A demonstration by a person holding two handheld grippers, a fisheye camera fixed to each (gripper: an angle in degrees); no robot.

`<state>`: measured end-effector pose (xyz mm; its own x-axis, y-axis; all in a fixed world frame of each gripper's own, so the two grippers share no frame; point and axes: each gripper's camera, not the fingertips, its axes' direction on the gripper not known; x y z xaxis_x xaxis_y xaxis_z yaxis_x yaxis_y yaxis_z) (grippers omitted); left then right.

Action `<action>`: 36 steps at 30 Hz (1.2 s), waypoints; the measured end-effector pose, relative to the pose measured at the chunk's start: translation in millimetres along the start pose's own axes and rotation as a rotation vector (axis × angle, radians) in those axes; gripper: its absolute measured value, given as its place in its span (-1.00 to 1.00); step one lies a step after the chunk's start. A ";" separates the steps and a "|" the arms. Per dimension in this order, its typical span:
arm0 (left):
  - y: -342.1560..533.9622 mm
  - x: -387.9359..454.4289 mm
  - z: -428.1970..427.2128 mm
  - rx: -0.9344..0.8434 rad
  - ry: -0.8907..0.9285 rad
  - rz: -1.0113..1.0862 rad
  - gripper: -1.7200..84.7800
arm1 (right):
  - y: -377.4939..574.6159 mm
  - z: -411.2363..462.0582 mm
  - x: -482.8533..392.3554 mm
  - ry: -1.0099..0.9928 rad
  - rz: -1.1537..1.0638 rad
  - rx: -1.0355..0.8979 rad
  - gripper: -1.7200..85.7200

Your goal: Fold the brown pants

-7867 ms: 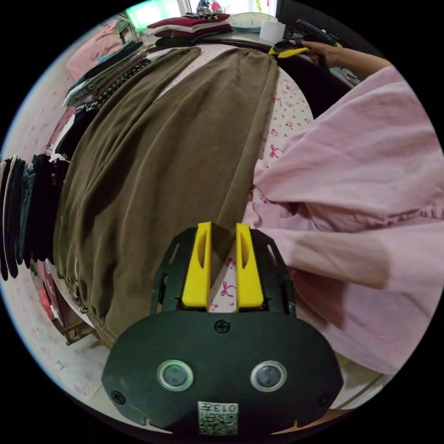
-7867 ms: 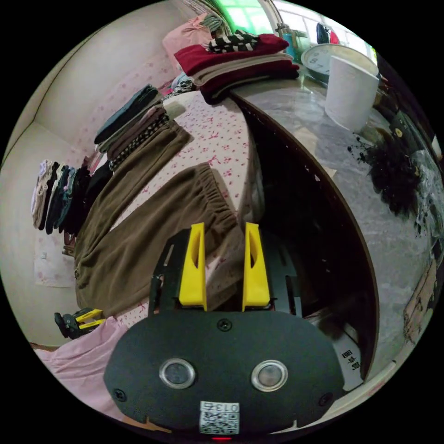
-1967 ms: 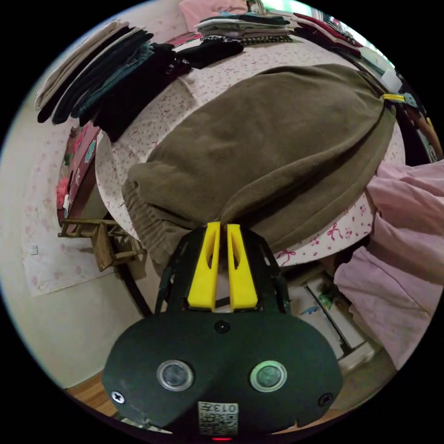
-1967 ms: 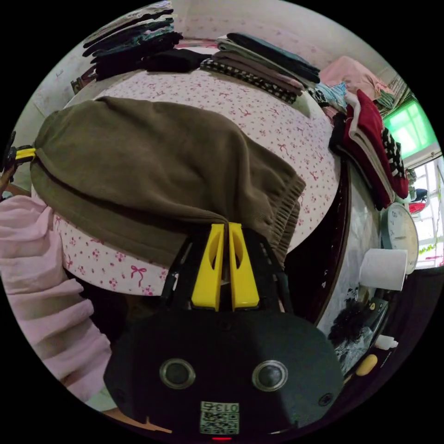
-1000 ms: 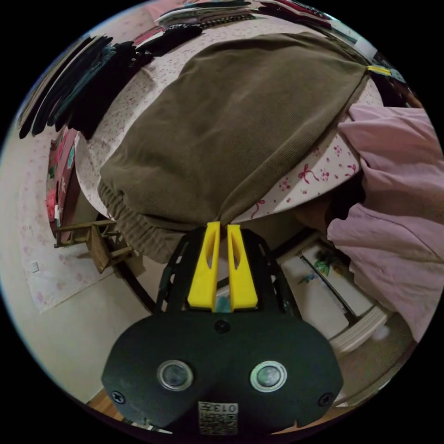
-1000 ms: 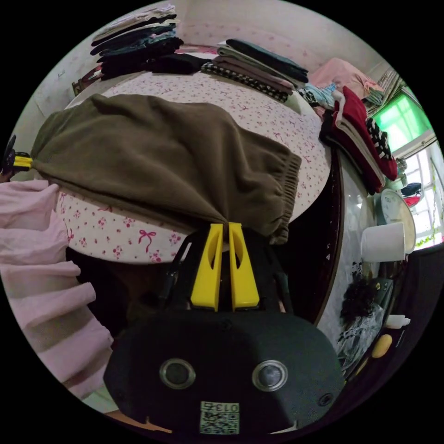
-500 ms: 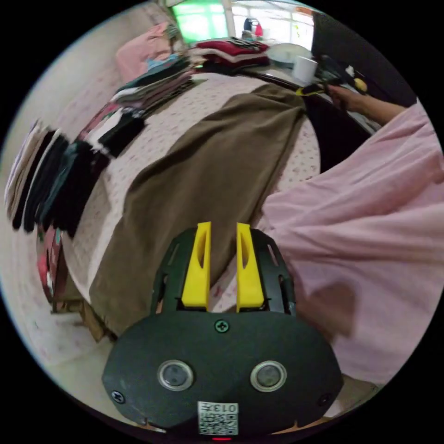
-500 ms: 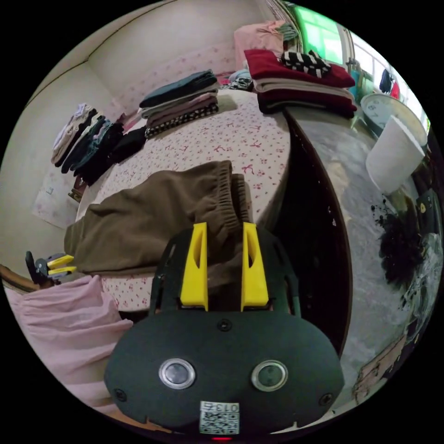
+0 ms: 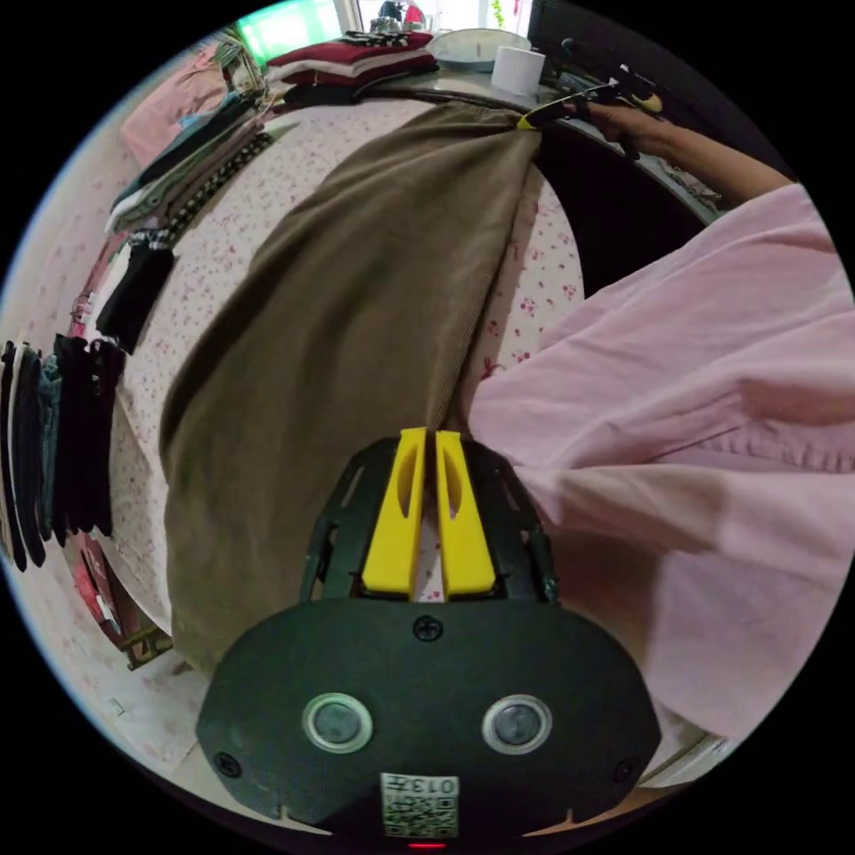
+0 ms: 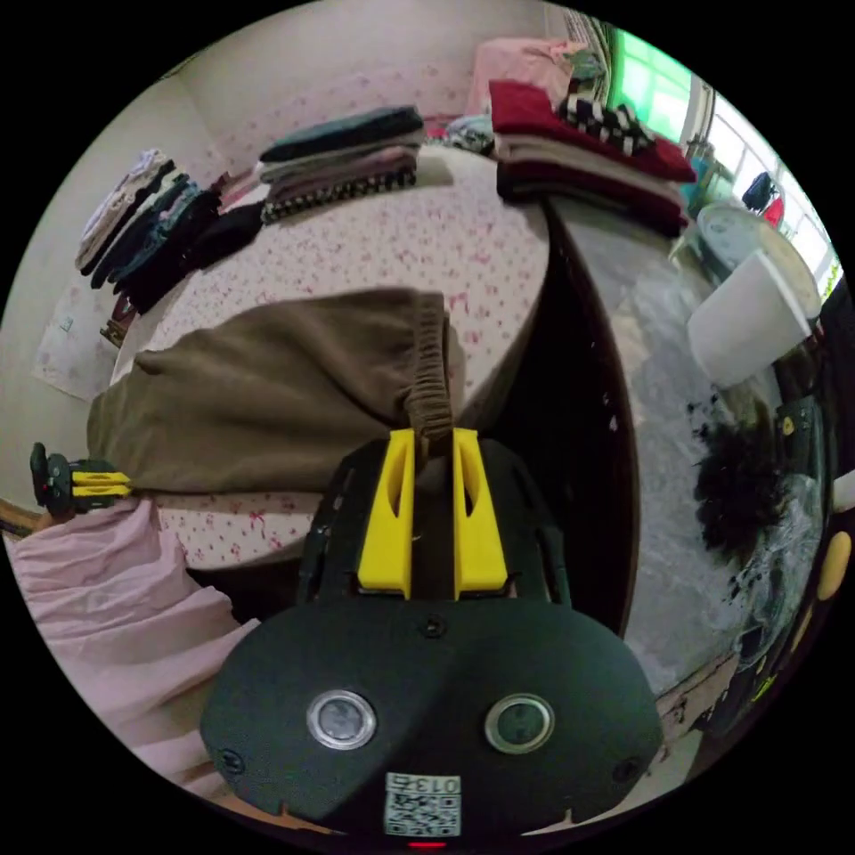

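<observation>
The brown pants [image 9: 356, 294] lie lengthwise on the flowered bed sheet [image 9: 548, 267], one leg folded over the other. My left gripper [image 9: 426, 438] is shut on the pants' near edge at the leg end. In the right gripper view the elastic waistband [image 10: 430, 392] runs down between the jaws of my right gripper [image 10: 432, 441], which is shut on it. The pants [image 10: 267, 401] stretch from there to the left gripper [image 10: 116, 485] at the far left. At the top of the left gripper view, the right gripper [image 9: 534, 116] pinches the waistband corner, held by a hand [image 9: 637, 125].
Folded clothes [image 10: 343, 160] and a row of dark garments [image 9: 53, 445] line the bed's far side. A dark red stack [image 10: 579, 134], a white roll [image 10: 748, 321] and a clock stand on the marble-topped table [image 10: 659, 401]. The person's pink clothing [image 9: 695, 401] borders the near bed edge.
Half a second ago both grippers stood open over the folded pants. Now both are shut on the near edge, left at the leg end, right at the waistband.
</observation>
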<state>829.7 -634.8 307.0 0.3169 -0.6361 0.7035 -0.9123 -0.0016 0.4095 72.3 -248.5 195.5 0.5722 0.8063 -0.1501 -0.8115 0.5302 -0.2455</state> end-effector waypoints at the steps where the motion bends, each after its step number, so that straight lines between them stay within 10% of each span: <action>1: 1.1 -1.7 16.0 -0.030 0.021 -0.007 -0.94 | 1.6 23.1 6.1 -0.017 0.014 -0.061 -0.77; 28: 146.1 -135.1 -6.3 0.177 0.193 -0.259 -0.96 | -69.6 -4.9 25.4 -0.029 0.035 0.093 -0.91; 36: 184.3 -241.4 55.3 -0.012 0.027 -0.422 -0.96 | -136.0 26.1 -150.3 -0.308 -0.476 0.049 -0.84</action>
<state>570.7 -524.1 180.5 0.6687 -0.5613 0.4877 -0.6981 -0.2481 0.6716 93.6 -435.0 276.5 0.8213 0.5107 0.2541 -0.4813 0.8595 -0.1719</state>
